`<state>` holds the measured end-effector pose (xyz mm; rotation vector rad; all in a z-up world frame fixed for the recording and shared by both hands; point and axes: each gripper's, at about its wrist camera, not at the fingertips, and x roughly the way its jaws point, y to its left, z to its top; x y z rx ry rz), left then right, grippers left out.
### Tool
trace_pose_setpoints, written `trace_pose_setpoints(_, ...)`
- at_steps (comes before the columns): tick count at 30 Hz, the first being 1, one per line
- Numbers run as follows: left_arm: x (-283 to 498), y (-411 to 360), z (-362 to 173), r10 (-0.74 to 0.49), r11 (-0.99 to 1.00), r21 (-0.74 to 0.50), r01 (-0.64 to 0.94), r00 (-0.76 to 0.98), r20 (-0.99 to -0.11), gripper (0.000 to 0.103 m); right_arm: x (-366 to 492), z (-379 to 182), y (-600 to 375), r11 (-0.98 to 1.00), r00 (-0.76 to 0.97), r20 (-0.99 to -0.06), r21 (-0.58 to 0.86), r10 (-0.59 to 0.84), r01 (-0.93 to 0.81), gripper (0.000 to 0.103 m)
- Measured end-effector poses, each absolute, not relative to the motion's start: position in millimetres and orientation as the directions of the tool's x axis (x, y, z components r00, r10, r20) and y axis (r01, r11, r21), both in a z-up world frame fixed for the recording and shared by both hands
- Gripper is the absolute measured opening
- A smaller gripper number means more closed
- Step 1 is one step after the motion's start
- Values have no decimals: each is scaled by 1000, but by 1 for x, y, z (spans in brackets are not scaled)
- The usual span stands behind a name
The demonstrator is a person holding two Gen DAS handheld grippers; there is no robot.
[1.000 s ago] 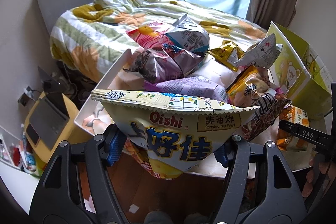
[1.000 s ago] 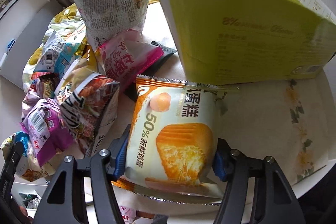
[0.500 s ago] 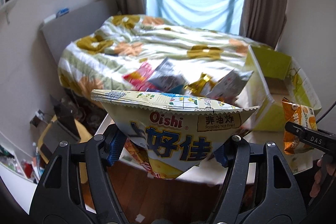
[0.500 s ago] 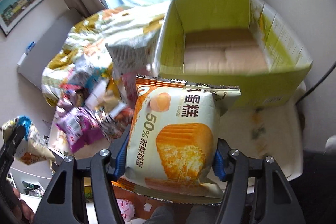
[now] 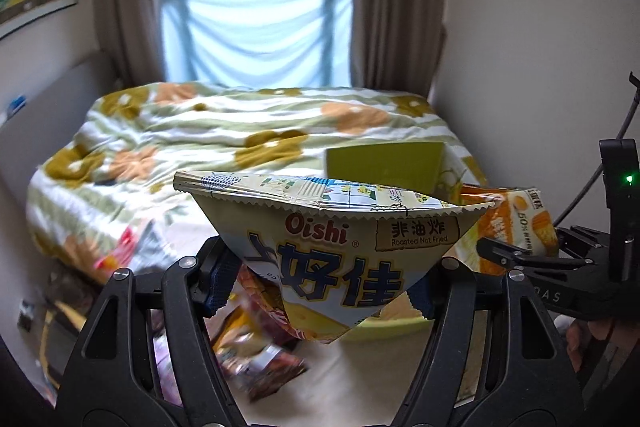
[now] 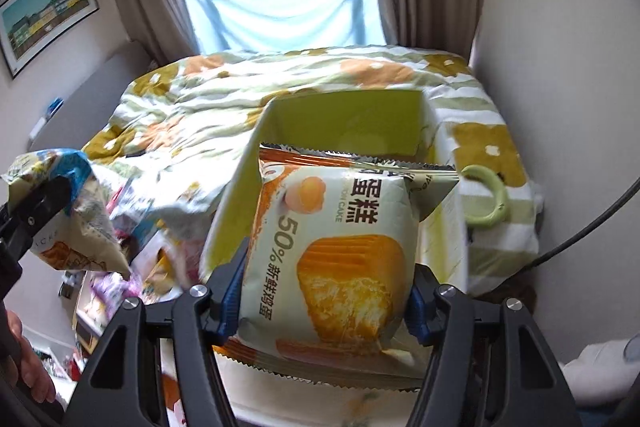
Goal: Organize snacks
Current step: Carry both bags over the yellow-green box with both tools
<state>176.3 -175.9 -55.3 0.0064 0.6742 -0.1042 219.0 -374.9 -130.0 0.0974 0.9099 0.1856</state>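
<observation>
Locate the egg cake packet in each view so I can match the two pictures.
Left wrist view: the cake packet is at the right edge, clamped in the right gripper, behind the Oishi bag.
Right wrist view: the packet fills the lower centre, between the jaws.
Shared landmark: the green box just behind the packet in both.

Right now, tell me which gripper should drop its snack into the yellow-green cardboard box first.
Right. The right gripper holds the orange egg-cake packet directly before the yellow-green cardboard box; the left gripper views it off-centre.
</observation>
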Motion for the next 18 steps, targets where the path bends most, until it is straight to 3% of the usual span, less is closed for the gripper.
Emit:
trace_pose_setpoints(8,297,-234,-72,-195,970,-38,242,667,-719,66,279,-125,-408,985,600,-782,148,168,-84,60)
trace_pose_setpoints(18,426,-293,-141,-235,938,-70,340,473,-849,68,345,-161,-435,983,531,-834,184,152,8,60)
